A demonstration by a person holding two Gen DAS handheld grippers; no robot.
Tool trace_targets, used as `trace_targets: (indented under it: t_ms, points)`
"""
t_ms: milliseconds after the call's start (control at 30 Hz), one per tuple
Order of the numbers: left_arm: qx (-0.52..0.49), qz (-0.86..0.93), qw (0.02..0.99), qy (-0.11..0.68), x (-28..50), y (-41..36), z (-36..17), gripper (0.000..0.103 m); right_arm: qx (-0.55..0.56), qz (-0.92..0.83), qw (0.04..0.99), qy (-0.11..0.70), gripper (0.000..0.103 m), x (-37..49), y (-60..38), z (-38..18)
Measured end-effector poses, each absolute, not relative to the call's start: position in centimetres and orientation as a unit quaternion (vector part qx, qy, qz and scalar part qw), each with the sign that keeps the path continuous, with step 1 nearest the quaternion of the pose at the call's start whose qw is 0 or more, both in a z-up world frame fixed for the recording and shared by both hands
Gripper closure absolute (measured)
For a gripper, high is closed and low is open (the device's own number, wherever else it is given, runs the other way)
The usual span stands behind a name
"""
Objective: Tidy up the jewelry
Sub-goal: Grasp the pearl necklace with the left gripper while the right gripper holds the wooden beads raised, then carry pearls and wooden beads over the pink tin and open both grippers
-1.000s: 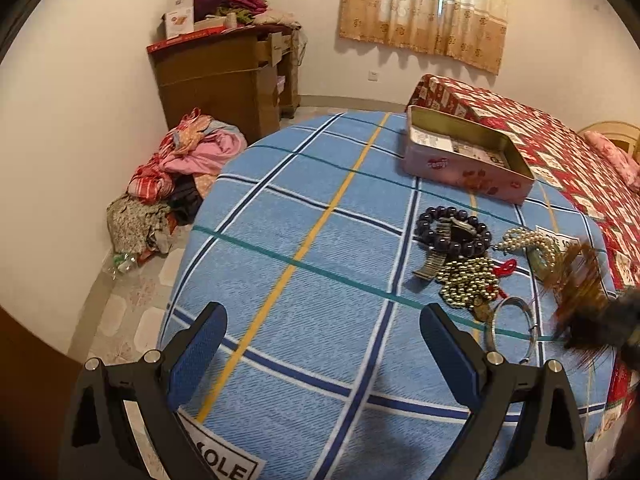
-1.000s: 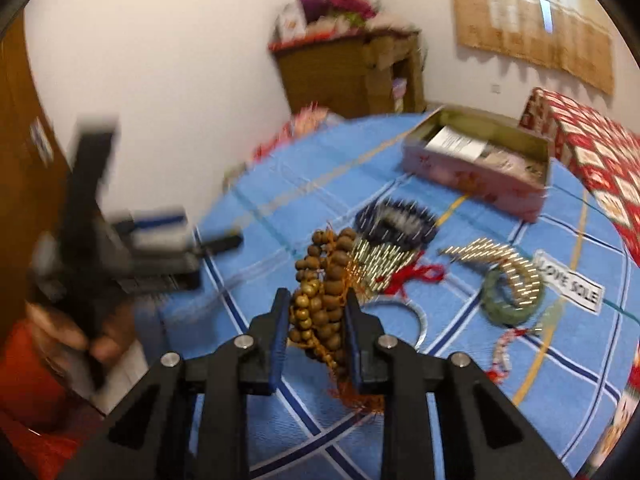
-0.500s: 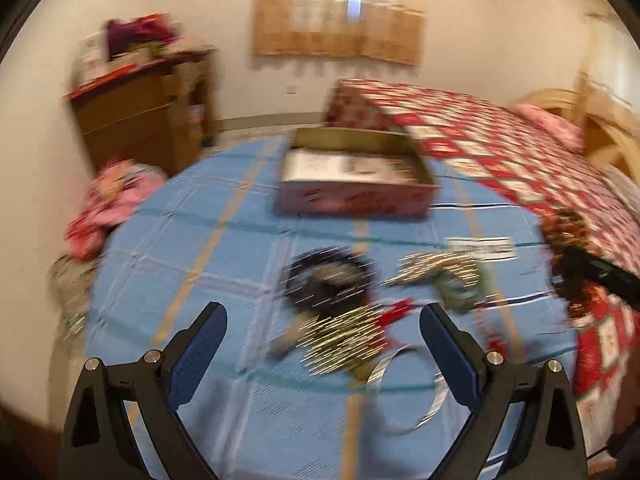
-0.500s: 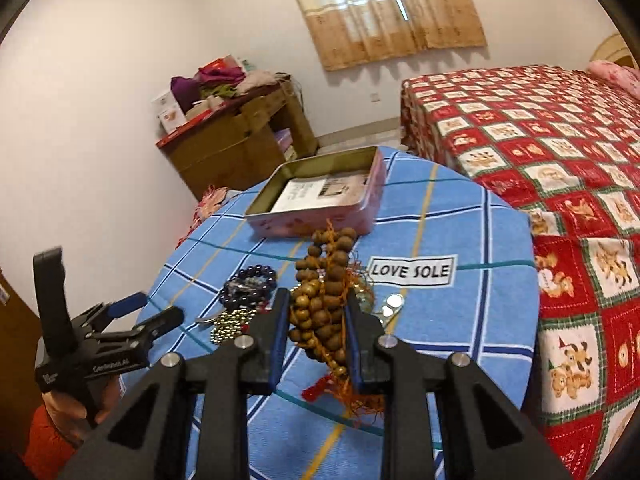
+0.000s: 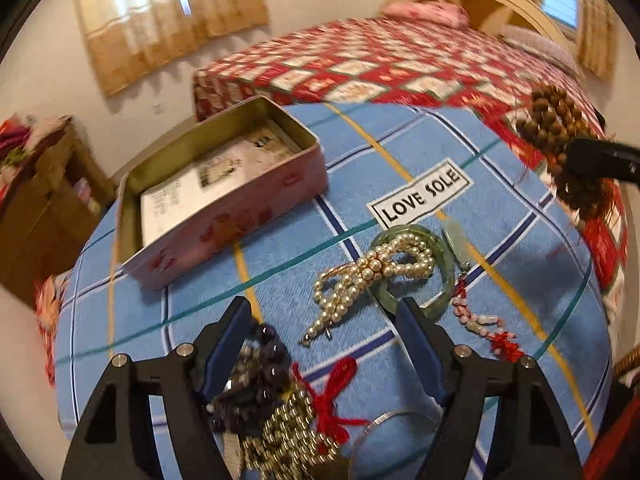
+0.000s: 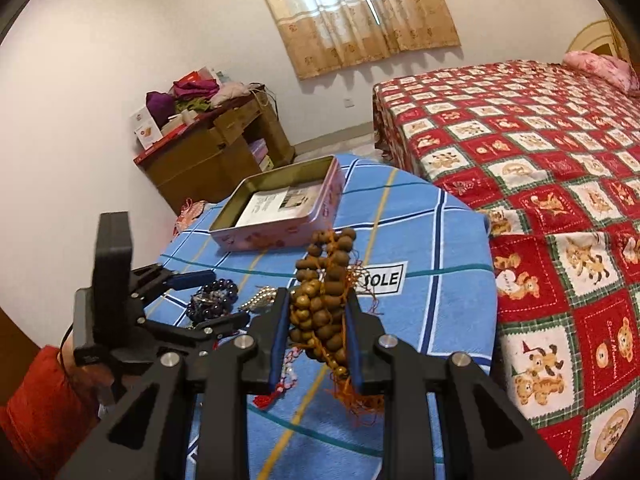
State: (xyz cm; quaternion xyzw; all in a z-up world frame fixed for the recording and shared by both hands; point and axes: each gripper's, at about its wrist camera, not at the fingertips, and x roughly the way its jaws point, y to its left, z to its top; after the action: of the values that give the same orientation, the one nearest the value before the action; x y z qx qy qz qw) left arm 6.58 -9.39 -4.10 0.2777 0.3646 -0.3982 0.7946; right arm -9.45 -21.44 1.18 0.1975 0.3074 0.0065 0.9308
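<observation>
Barely begun, by the look of it: open tin [image 6: 280,216] at the far left of the blue cloth [image 5: 520,248] showed only a printed card. Still loose on the cloth: pearl strand [image 5: 360,280] across the green bangle [image 5: 446,268], dark bead bracelet [image 5: 256,376] with gold beads [image 5: 288,432] at the near edge. Right gripper [image 6: 316,340] lifted, tilted down toward the tin, pinching the wooden bead string [image 6: 320,300]. Left gripper [image 5: 324,340] angled steeply down over the near pile, jaws just narrowing, spread wide, pressing on nothing.
</observation>
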Motion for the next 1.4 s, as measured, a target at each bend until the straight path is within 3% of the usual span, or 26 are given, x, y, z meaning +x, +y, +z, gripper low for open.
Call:
trace_targets:
  t_ms: [133,167,200,333,367,533,567,600,867,1100,1400]
  points:
    - [0.322,-0.416,0.773,0.353,7.1,-10.8,-5.1,0.029,0.203,0.004,0.929,0.308,0.075,-9.1,-22.1,1.0]
    - [0.332,-0.417,0.77,0.352,7.3,-11.2,-5.4,0.036,0.205,0.003,0.929,0.309,0.075,-9.0,-22.2,0.9]
    - [0.335,-0.42,0.765,0.355,7.4,-11.5,-5.5,0.05,0.207,0.002,0.928,0.311,0.075,-9.0,-22.3,0.8]
    - [0.321,-0.449,0.747,0.37,8.2,-12.7,-6.0,0.066,0.215,-0.007,0.924,0.315,0.075,-8.7,-23.0,0.5]
    - [0.31,-0.458,0.743,0.376,8.4,-12.9,-6.0,0.075,0.217,-0.009,0.924,0.315,0.075,-8.7,-23.2,0.4]
    - [0.301,-0.472,0.739,0.375,8.1,-13.6,-6.0,0.085,0.228,-0.017,0.92,0.318,0.075,-8.6,-23.8,0.2]
    - [0.295,-0.474,0.738,0.379,8.0,-13.6,-5.9,0.094,0.23,-0.018,0.92,0.318,0.075,-8.6,-23.9,0.1]
    - [0.286,-0.473,0.739,0.385,8.1,-13.6,-6.0,0.097,0.231,-0.019,0.919,0.318,0.075,-8.6,-23.9,0.1]
    - [0.136,-0.449,0.796,0.382,7.3,-9.6,-2.7,0.098,0.232,-0.022,0.922,0.309,0.075,-9.4,-23.6,0.8]
    - [0.068,-0.4,0.849,0.339,6.8,-5.1,2.4,0.097,0.219,0.001,0.929,0.297,0.075,-8.9,-22.3,2.3]
    - [0.016,-0.284,0.902,0.326,13.3,-4.2,4.1,0.097,0.2,0.059,0.946,0.248,0.075,-0.1,-19.5,6.1]
